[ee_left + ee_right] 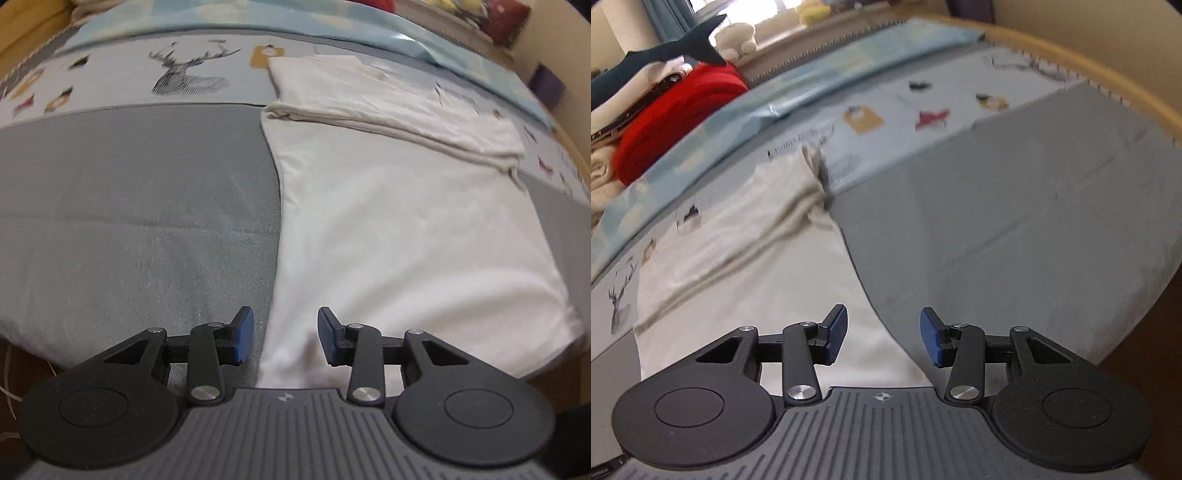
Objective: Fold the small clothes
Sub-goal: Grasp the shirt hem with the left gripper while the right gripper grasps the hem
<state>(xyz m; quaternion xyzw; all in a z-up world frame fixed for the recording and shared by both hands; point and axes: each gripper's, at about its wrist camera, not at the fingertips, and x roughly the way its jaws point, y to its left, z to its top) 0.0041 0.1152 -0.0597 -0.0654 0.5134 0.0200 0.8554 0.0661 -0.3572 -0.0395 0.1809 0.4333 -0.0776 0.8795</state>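
- Cloth first: a white garment (pixel 406 229) of smooth, soft knit lies flat on a grey bedcover (pixel 140 221) with a fine woven grain; its far part is folded back into a thick band with rounded, layered edges.
- Beyond the grey panel runs a pale printed strip (pixel 147 81) with a sketched stag head and small coloured figures, then a light blue sheet (pixel 798 88).
- The left gripper (pixel 285 336) hovers over the garment's near left edge, blue pads spread apart and gripping nothing.
- The right gripper (pixel 882 336) sits over the near right edge, where white cloth meets grey cover; its fingers are likewise released and empty.
- Bare grey cover lies open to either side of the garment, and the mattress edge drops away just beside the grippers.
- A red bundle (pixel 679 118), a dark shark plush (pixel 657 55) and pale toys crowd the far corner, blurred.
- The garment's nearest hem is hidden behind the gripper bodies; small prints on its folded part are too smeared to read.
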